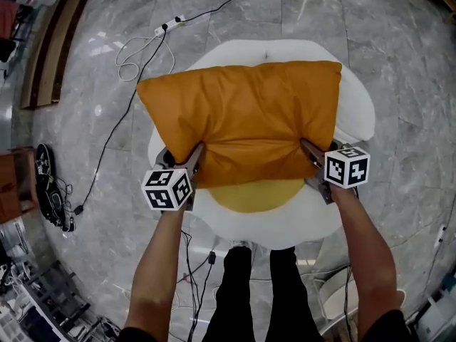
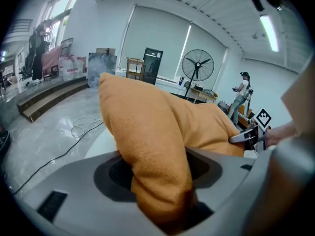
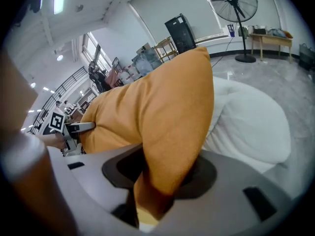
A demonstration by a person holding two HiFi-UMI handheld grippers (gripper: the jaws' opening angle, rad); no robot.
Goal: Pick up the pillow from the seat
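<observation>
As I look down from the head view, my left gripper (image 1: 197,150) and right gripper (image 1: 306,146) each have their jaws clamped on a near corner of the orange pillow (image 1: 246,109), with fabric bunched between them. I see its near edge raised above the white seat (image 1: 360,109), with a yellow cushion (image 1: 253,194) showing underneath. Beyond, a white cable (image 1: 132,59) lies on the grey marble floor (image 1: 399,41).
</observation>
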